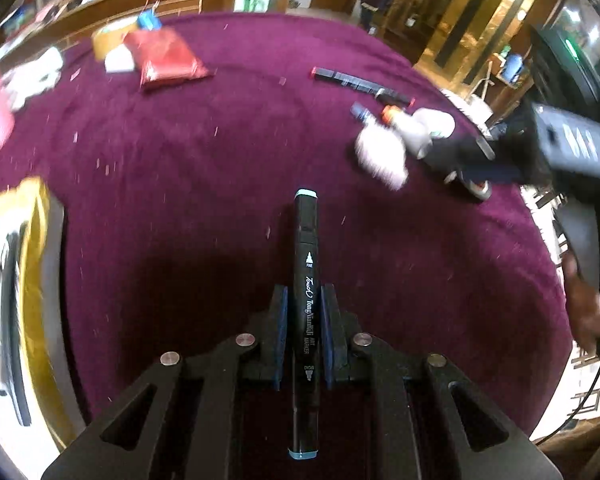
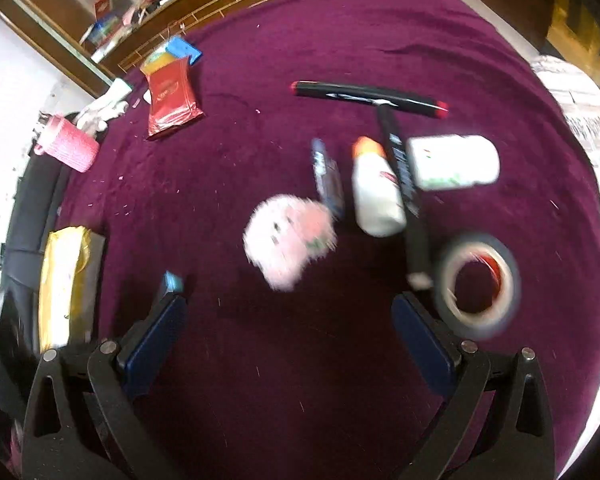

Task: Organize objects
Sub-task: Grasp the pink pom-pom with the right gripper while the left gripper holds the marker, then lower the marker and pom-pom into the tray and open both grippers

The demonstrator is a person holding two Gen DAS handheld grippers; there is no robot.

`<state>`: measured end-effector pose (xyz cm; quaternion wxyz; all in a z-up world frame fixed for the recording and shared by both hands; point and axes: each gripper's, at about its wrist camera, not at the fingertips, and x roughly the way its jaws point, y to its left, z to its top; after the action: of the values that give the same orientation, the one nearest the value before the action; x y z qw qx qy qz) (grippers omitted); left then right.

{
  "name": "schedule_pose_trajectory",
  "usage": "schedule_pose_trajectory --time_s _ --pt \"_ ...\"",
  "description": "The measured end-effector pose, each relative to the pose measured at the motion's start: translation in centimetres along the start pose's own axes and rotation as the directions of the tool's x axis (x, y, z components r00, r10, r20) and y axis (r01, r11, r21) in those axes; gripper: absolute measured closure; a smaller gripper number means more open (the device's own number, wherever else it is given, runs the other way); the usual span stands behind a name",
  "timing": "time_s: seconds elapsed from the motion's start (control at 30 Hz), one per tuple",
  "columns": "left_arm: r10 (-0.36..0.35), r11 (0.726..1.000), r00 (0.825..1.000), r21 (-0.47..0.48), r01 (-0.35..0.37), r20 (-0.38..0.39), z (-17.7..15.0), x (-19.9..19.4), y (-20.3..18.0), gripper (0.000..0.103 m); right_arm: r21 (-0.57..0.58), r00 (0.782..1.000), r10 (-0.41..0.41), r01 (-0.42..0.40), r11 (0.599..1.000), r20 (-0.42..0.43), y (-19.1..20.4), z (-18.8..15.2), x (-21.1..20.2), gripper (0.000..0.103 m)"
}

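Note:
My left gripper (image 1: 305, 298) is shut on a black art marker (image 1: 306, 280) with pale blue end caps, held lengthwise above the purple tablecloth (image 1: 180, 152). My right gripper (image 2: 290, 308) is open and empty, above the cloth just short of a cluster: a pink fluffy ball (image 2: 290, 236), a white glue bottle (image 2: 374, 192), a white jar (image 2: 452, 162), a tape roll (image 2: 478, 284), a blue-capped marker (image 2: 328, 176) and two black markers, one red-capped (image 2: 368, 94) and one (image 2: 404, 184) between the bottle and the jar. The right gripper body (image 1: 572, 148) shows in the left wrist view.
A red packet (image 2: 170, 98) and a blue box (image 2: 184, 50) lie at the far left. A pink cup (image 2: 70, 146) and a gold-and-white box (image 2: 66, 284) sit at the table's left edge. Wooden furniture stands behind the table.

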<state>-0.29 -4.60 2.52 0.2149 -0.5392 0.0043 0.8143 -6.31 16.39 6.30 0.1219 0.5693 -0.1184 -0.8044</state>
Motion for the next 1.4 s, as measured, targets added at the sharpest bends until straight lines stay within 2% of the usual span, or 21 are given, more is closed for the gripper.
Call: schedule_pose_trajectory --time_s 0.17,0.27,0.3,0.37,0.4,0.43,0.47,0.5,0.57,0.77,1.0,1.2,1.33,1.4 --pt "-0.004 1.0 1.0 -0.023 0.005 0.02 -0.5 0.0 0.0 0.088 0.011 0.997 -0.071 0.071 0.997 -0.005 1.3 2.0 3.0 0.0" --pt "-0.033 0.999 0.999 -0.023 0.033 0.032 -0.3 0.1 -0.5 0.074 0.034 0.996 -0.086 0.087 0.996 -0.016 1.4 2.4 4.2 0.003" --pt "-0.032 0.999 0.999 -0.013 0.033 0.038 -0.3 0.2 -0.8 0.069 0.037 0.996 -0.09 0.091 0.995 -0.021 1.4 2.5 4.3 0.009" --pt "0.002 1.0 0.999 0.026 -0.004 0.053 -0.4 0.4 -1.7 0.067 0.034 0.992 -0.126 0.126 0.991 0.003 1.6 2.3 4.4 0.019" --pt "0.026 0.998 0.998 0.05 -0.029 0.062 -0.6 0.5 -2.2 0.068 0.028 0.99 -0.142 0.142 0.989 0.008 1.7 2.5 4.3 0.031" --pt "0.04 0.997 0.997 0.056 -0.044 0.068 -0.6 0.6 -2.3 0.079 0.022 0.988 -0.154 0.153 0.988 0.013 1.7 2.4 4.2 0.047" --pt "0.073 0.995 0.995 0.056 -0.077 0.073 -0.6 0.6 -2.2 0.093 0.02 0.988 -0.155 0.155 0.988 0.017 1.6 2.3 3.9 0.056" --pt "0.068 0.996 0.995 0.047 -0.071 0.071 -0.6 0.5 -1.9 0.092 0.028 0.99 -0.139 0.139 0.99 0.01 1.3 2.3 3.7 0.058" --pt "0.014 1.0 0.998 -0.017 -0.013 0.06 -0.5 0.3 -1.0 0.092 0.063 0.996 -0.089 0.089 0.994 0.001 0.3 2.2 3.2 0.059" --pt "-0.054 0.993 0.993 -0.102 0.064 0.1 -1.3 -1.5 -0.1 0.092 0.108 1.0 -0.015 0.014 0.994 0.003 -1.0 1.1 1.5 0.059" --pt "-0.052 0.98 0.98 -0.177 0.087 0.193 -2.5 -6.2 0.3 0.092 0.106 0.996 0.087 -0.087 0.991 0.005 0.0 -0.4 -0.7 0.059" --pt "0.001 0.962 0.969 -0.266 0.068 0.248 -4.7 -10.7 2.1 0.092 0.027 0.986 0.167 -0.167 0.986 0.003 4.1 -1.5 -2.1 0.059" --pt "0.096 0.939 0.958 -0.345 0.002 0.268 -7.2 -13.8 4.8 0.092 -0.047 0.975 0.22 -0.221 0.974 -0.019 8.5 -2.0 -1.9 0.059" --pt "0.158 0.917 0.953 -0.396 -0.044 0.26 -8.7 -15.2 7.1 0.092 -0.087 0.969 0.245 -0.247 0.965 -0.034 11.0 -2.2 -1.6 0.059"
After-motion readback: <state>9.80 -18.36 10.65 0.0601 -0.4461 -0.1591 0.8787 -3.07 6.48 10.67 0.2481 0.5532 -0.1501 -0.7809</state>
